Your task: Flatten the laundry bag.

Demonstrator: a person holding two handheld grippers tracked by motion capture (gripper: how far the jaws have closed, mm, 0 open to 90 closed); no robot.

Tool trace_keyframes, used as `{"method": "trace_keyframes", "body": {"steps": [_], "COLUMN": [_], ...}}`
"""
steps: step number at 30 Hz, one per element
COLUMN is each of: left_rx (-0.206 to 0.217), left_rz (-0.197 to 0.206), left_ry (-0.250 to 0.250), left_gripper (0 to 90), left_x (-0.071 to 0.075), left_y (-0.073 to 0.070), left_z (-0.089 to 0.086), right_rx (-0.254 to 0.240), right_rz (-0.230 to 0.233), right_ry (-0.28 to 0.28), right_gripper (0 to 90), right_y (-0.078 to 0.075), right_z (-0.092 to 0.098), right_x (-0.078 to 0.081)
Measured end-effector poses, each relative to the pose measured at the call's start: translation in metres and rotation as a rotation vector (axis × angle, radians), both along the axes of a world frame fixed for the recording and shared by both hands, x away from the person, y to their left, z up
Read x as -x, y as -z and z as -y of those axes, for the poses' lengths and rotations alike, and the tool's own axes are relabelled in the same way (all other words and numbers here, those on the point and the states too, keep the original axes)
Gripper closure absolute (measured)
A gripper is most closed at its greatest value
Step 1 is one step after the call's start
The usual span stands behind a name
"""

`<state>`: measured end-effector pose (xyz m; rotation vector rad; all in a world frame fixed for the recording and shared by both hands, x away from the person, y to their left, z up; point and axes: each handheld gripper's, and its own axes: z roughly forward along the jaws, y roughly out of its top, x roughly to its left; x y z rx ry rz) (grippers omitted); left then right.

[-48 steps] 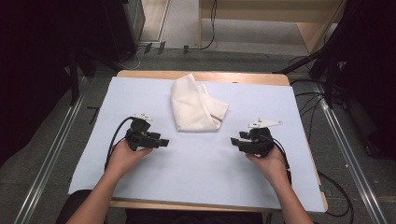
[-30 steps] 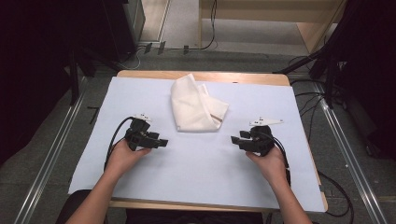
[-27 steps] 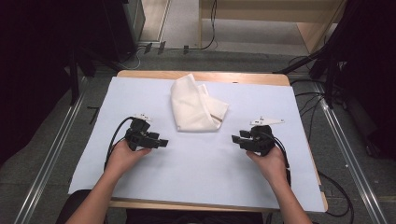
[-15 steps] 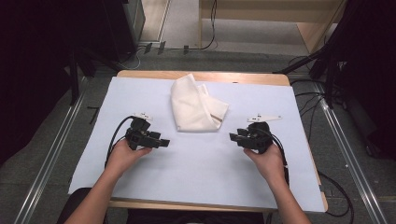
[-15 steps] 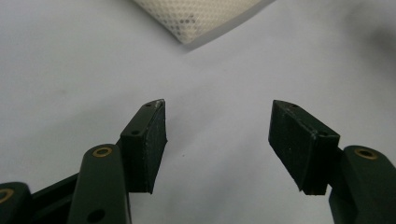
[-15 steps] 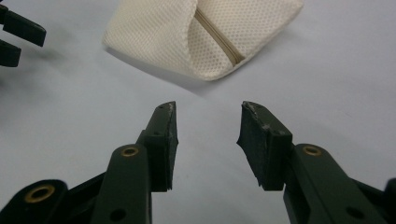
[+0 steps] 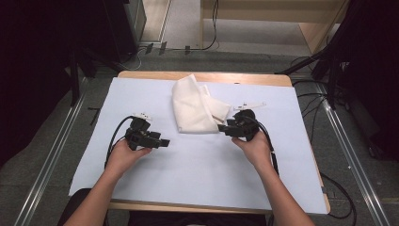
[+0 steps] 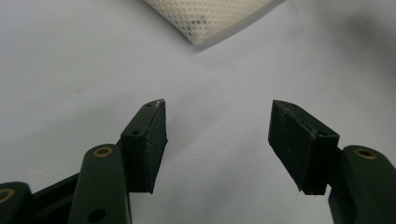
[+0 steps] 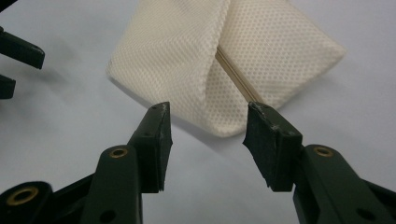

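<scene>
A cream mesh cloth (image 7: pixel 195 106), folded, lies at the back middle of the pale sheet (image 7: pixel 197 179). My right gripper (image 7: pixel 222 127) is held level with its tips at the cloth's near right corner. In the right gripper view the cloth (image 9: pixel 187 60) lies just ahead of the open right gripper (image 9: pixel 208 135); its jaws have just been opening and the pads touch nothing. My left gripper (image 7: pixel 164 141) rests on the sheet left of the cloth's near end. The left gripper (image 8: pixel 217 140) is open over bare sheet after opening slightly, with the cloth's corner (image 8: pixel 205 18) farther ahead.
The sheet covers a wooden table whose back edge (image 7: pixel 202 75) shows. Metal rails (image 7: pixel 51 155) run along the floor on both sides, and cables (image 7: pixel 343 188) trail off to the right. The left gripper's jaws (image 9: pixel 18 51) show at the far left of the right gripper view.
My right hand has moved forward and left, from the open sheet up to the cloth's near right corner. The left hand has stayed where it was.
</scene>
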<state>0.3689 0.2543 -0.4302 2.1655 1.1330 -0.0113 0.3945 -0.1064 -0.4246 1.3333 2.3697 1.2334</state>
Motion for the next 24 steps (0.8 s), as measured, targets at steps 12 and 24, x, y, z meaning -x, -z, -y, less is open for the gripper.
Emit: {"method": "trace_keyframes", "body": {"steps": [12,24], "left_rx": [-0.012,-0.008], "left_rz": [0.007,0.012], "left_ry": [-0.024,-0.053], "left_gripper": [38.5,38.6], "left_x": [0.005,0.007], "left_y": [0.0,-0.001], "left_z": [-0.007,-0.014], "right_rx": [-0.028,-0.015], "right_rz": [-0.041,-0.069], "right_ry": [-0.004,-0.017], "right_gripper": [59.1,79.6], "right_y": [0.012,0.02], "right_z": [-0.025,-0.042], "right_x": [-0.029,-0.039]}}
